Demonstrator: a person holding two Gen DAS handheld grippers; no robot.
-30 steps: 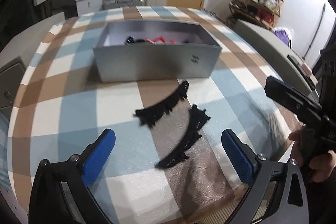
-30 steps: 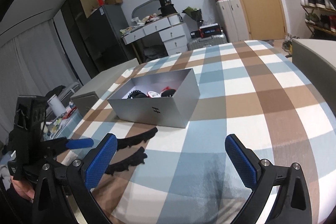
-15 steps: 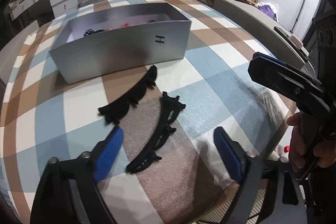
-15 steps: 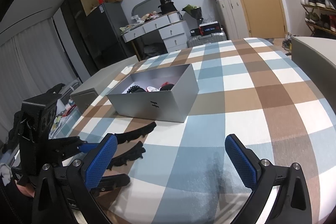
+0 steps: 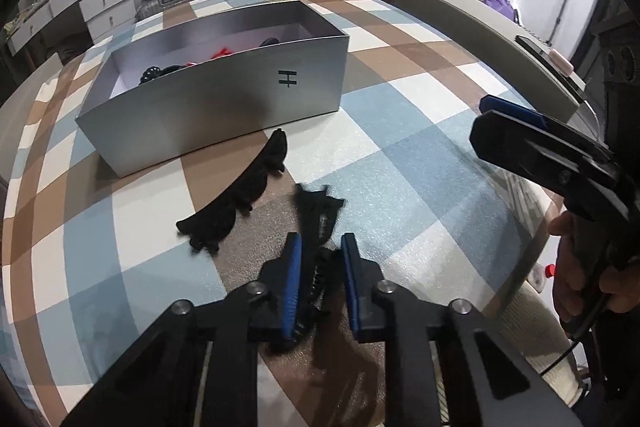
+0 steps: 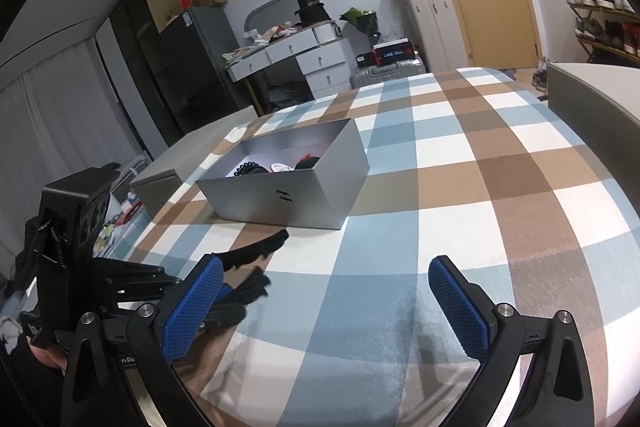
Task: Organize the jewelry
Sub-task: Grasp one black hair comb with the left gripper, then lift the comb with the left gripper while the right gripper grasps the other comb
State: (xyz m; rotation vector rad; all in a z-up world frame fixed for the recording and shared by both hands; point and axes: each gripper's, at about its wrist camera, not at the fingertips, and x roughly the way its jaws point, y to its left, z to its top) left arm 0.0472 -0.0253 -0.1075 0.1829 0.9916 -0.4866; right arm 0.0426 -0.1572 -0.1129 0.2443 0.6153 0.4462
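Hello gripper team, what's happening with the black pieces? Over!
Left hand-held gripper just closed on nearer black piece. Right hand-held gripper open, empty. Other black piece untouched. Path to silver box clear.

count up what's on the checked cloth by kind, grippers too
black curved lace pieces: 2, one lying loose, one pinched in the left hand-held gripper (piece at)
silver box: 1, with black, red and white items inside, too hidden to count
hand-held grippers: 2, the left, and the right open over bare cloth
total: 5
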